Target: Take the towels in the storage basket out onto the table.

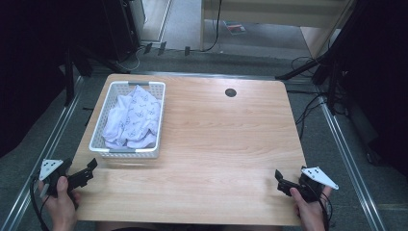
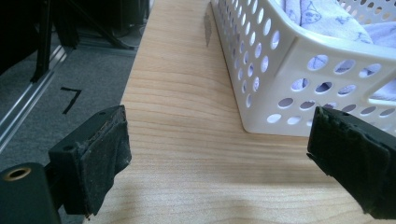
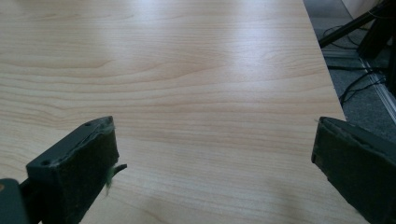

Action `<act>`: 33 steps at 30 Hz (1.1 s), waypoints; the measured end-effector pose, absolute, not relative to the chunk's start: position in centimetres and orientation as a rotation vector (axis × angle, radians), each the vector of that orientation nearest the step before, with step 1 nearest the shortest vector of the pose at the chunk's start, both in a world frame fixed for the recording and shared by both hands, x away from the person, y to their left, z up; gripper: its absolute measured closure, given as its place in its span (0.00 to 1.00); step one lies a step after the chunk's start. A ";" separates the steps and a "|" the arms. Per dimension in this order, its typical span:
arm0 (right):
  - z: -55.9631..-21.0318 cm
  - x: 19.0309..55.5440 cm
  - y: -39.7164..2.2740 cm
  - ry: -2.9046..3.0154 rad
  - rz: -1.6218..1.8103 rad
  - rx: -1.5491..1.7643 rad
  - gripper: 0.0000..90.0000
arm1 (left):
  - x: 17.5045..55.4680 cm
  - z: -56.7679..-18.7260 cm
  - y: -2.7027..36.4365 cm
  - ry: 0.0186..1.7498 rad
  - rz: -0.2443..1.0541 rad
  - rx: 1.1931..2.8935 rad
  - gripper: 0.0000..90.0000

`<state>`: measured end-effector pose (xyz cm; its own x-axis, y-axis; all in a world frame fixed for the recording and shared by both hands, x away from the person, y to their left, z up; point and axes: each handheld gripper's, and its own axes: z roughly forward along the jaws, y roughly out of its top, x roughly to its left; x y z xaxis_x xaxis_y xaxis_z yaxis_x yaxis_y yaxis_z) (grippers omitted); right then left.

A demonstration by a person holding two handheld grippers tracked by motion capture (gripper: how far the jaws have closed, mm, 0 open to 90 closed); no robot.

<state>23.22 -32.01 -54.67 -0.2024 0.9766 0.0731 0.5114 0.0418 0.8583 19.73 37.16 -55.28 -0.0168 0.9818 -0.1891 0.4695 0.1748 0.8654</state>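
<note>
A white perforated basket (image 1: 159,122) stands on the left part of the wooden table (image 1: 226,139), holding crumpled white cloth with a small print (image 1: 132,118). My left gripper (image 1: 89,171) rests at the table's front left corner, open and empty, just short of the basket's near corner (image 2: 261,107); the cloth (image 2: 322,16) shows above the basket's rim. My right gripper (image 1: 280,181) sits at the front right edge, open, with bare wood (image 3: 205,93) between its jaws.
A dark round grommet hole (image 1: 230,92) lies near the table's far edge. Metal rails (image 1: 346,154) run along both sides of the table on the floor. Cables (image 1: 308,108) and black stands (image 1: 332,67) lie beyond the right side.
</note>
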 end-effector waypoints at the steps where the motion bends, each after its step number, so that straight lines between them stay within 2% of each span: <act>1: -54.7 23.2 -32.0 1.762 1.079 1.507 0.01 | 19.7 -55.3 37.2 1.617 0.771 1.415 0.07; 20: -54.7 23.3 -32.2 1.749 1.076 1.534 0.01 | 19.6 -54.4 38.0 1.632 0.754 1.389 0.07; 23: -54.7 23.3 -32.2 1.747 1.078 1.533 0.01 | 19.5 -53.5 38.1 1.619 0.736 1.380 0.07; 33: -54.7 23.2 -32.2 1.753 1.086 1.535 0.01 | 21.4 -48.9 36.4 1.562 0.715 1.500 0.05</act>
